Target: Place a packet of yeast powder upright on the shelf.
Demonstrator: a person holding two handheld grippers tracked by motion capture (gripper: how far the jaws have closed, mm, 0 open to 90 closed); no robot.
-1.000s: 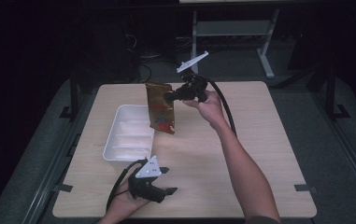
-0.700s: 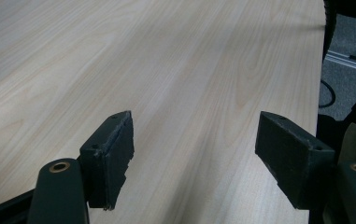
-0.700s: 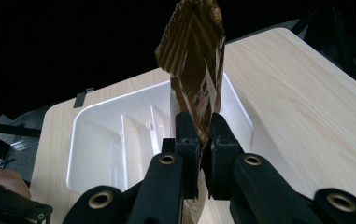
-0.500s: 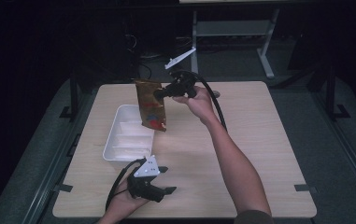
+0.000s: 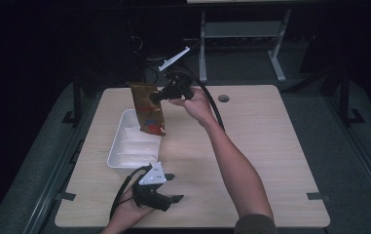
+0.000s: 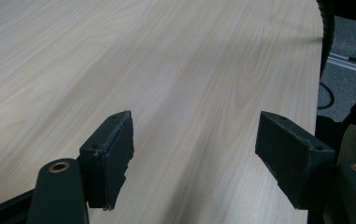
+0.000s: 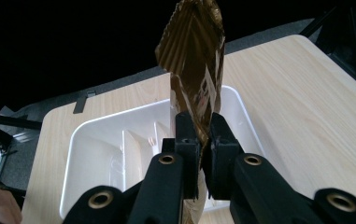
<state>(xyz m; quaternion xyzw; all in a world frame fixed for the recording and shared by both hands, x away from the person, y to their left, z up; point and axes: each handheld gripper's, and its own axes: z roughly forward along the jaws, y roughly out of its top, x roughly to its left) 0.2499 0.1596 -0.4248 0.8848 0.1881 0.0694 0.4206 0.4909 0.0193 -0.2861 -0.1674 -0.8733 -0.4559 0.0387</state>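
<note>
A brown snack bag (image 5: 147, 109) hangs in the air over the far end of a white divided tray (image 5: 124, 156). My right gripper (image 5: 157, 97) is shut on the bag's side; in the right gripper view the crinkled bag (image 7: 196, 70) rises from between the jaws, with the tray (image 7: 96, 140) below it. Near the table's front edge my left gripper (image 5: 172, 187) rests low on the wood, held by a hand. In the left gripper view it (image 6: 194, 154) stands open over bare tabletop with nothing between its fingers.
The light wooden table (image 5: 261, 141) has open surface to the right of the tray. A small round hole (image 5: 223, 98) sits near the far edge. A grey metal frame (image 5: 241, 34) stands on the dark floor beyond the table.
My right gripper has carried the bag leftward, from beside the tray to above its far end. The left gripper has stayed where it was.
</note>
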